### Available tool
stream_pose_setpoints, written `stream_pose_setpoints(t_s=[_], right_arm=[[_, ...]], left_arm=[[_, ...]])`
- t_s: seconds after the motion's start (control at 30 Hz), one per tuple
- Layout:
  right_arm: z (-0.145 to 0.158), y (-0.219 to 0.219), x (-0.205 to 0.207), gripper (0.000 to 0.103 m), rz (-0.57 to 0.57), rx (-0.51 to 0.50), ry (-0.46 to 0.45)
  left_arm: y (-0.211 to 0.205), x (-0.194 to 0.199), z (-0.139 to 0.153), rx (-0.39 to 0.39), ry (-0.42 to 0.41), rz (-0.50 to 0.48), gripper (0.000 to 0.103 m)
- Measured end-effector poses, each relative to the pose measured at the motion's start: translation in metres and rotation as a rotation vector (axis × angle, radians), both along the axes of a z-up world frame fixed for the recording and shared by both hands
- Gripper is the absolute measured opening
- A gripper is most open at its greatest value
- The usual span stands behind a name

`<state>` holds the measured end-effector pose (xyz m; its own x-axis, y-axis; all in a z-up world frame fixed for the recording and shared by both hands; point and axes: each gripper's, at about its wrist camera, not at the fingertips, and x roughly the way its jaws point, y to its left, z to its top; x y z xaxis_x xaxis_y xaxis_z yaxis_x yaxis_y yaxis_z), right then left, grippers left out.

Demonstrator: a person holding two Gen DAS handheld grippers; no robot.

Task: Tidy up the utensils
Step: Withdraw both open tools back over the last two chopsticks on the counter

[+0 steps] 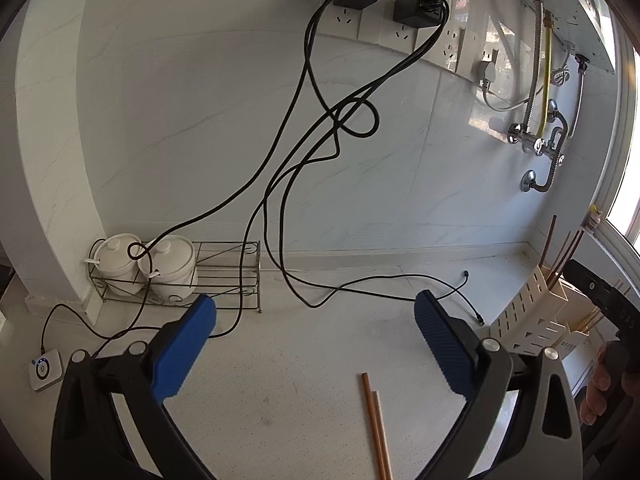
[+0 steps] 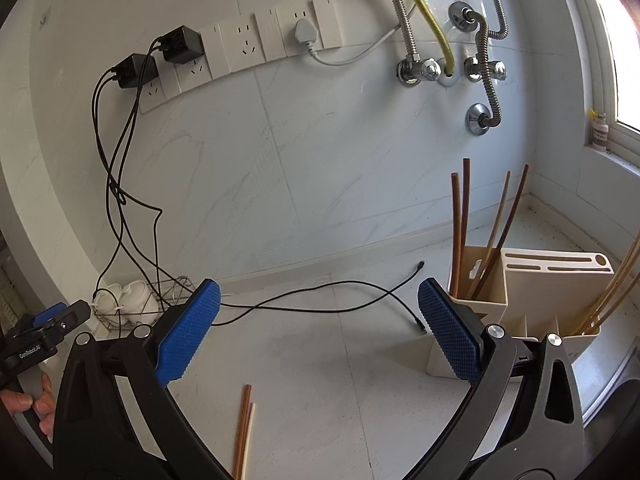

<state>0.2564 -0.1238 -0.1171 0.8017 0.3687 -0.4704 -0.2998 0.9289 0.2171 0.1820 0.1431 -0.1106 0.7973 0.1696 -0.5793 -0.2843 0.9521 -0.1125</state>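
**Two chopsticks on open surface, both hand-held grippers empty**

The surface (image 1: 304,380) is pale speckled stone, meeting a white marbled tile wall (image 1: 200,140) along a low upstand across the middle of both frames. A row of wall sockets (image 2: 240,46) carries two black adapters (image 1: 416,10), whose black cables (image 1: 304,176) hang down and trail across the surface in the centre of the frame. At the lower left of the left wrist view a wire rack (image 1: 224,276) holds two white lidded pots (image 1: 168,266), and a small white device (image 1: 45,369) lies near the frame edge. Metal hoses and valves (image 2: 452,68) sit at upper right, beside a window frame (image 2: 604,92).

The left hand-held gripper (image 1: 316,344) is spread wide and holds nothing; the right hand-held gripper (image 2: 320,336) is likewise wide apart and empty. A pair of chopsticks (image 1: 376,428) lies side by side on bare surface at the bottom centre of each frame, between the fingers and clear of the cables. The cream utensil holder (image 2: 520,296) stands at lower right, near the corner under the window, with several chopsticks (image 2: 460,224) upright in its compartments. Surface between the loose pair and the holder is bare.
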Motion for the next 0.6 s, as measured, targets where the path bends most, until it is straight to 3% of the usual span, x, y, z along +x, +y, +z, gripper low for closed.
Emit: stream_pose_setpoints(t_s=[0.3, 0.6], right_arm=[[-0.007, 0.017, 0.0, 0.095, 0.026, -0.029, 0.03], [-0.035, 0.027, -0.004, 0.095, 0.035, -0.057, 0.113]], left_arm=[[0.008, -0.003, -0.005, -0.018, 0.027, 0.019, 0.098], [-0.006, 0.001, -0.037, -0.056, 0.148, -0.041, 0.098]])
